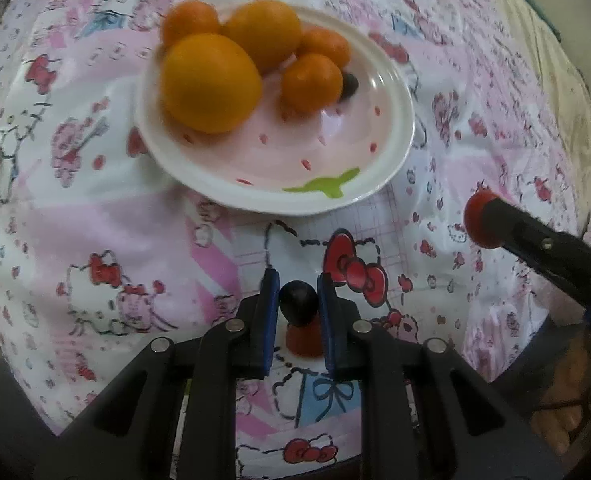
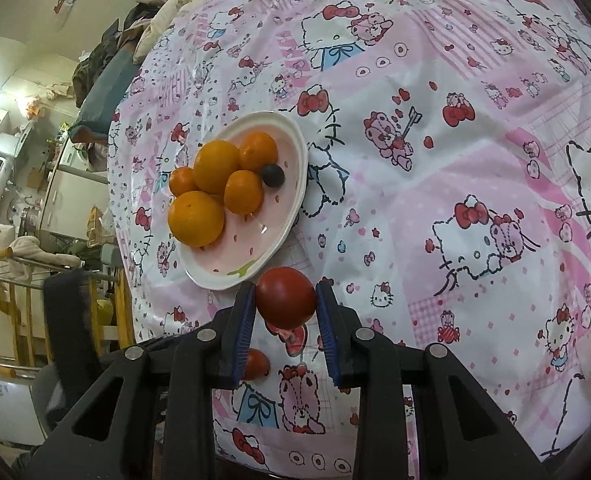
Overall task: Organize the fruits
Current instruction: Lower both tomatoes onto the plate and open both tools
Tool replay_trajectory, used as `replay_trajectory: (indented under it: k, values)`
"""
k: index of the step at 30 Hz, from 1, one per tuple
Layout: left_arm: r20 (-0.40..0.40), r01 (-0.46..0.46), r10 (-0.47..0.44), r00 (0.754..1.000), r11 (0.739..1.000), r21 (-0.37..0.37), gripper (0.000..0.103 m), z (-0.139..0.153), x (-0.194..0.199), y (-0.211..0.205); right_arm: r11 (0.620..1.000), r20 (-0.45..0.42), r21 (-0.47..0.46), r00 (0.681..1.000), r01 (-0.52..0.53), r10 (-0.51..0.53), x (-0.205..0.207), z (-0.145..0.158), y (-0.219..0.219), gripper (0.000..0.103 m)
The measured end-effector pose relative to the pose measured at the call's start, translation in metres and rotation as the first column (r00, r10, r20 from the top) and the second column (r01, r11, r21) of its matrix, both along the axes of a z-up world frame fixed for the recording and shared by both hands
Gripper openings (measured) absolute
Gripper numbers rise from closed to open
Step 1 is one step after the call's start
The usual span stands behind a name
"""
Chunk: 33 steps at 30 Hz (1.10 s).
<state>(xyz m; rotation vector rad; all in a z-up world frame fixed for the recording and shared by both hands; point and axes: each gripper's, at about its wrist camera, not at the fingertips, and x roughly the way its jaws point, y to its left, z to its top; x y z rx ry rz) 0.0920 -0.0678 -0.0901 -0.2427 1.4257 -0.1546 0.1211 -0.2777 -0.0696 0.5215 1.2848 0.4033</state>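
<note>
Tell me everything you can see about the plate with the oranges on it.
The plate is round, glossy white at the rim, pale pink inside with small red flecks and a green leaf mark near its front edge. It sits flat on the cartoon tablecloth. Five orange fruits are piled to one side, with a small dark grape beside them. Neither claw touches it.

five oranges (image 2: 214, 188) sat close together on one side of a white and pink plate (image 2: 285, 216). two were big and three were small. a dark grape (image 2: 273, 176) lay on the plate, touching a small orange. another dark grape (image 1: 298, 303) was up off the cloth. a red tomato (image 2: 285, 297) was up too. a second red tomato (image 1: 304, 340) lay on the cloth.
</note>
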Motion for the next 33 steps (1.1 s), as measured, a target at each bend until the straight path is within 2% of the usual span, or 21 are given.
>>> replay_trajectory:
  k: [10, 17, 22, 25, 33]
  values:
    - [0.094, -0.138, 0.139, 0.986, 0.99, -0.025, 0.016, 0.027, -0.01, 0.063, 0.999, 0.023, 0.013, 0.999, -0.032, 0.032, 0.004, 0.008, 0.021, 0.032]
    - [0.141, -0.225, 0.227, 0.964, 0.974, -0.027, 0.016, 0.045, 0.006, 0.093, 0.998, 0.055, 0.018, 0.997, -0.053, 0.052, 0.013, 0.018, 0.032, 0.032]
    - [0.159, -0.216, 0.218, 0.963, 0.976, -0.026, 0.016, 0.054, 0.023, 0.091, 0.997, 0.063, -0.009, 0.995, -0.073, 0.073, 0.03, 0.021, 0.033, 0.032]
    - [0.142, -0.192, 0.197, 0.97, 0.98, -0.048, 0.016, 0.052, 0.035, 0.081, 0.997, 0.065, -0.009, 0.995, -0.074, 0.075, 0.044, 0.022, 0.031, 0.032]
    - [0.119, -0.114, 0.118, 0.986, 0.993, -0.033, 0.016, 0.04, 0.059, 0.045, 0.994, 0.04, -0.045, 0.994, -0.1, 0.102, 0.081, 0.009, 0.036, 0.032]
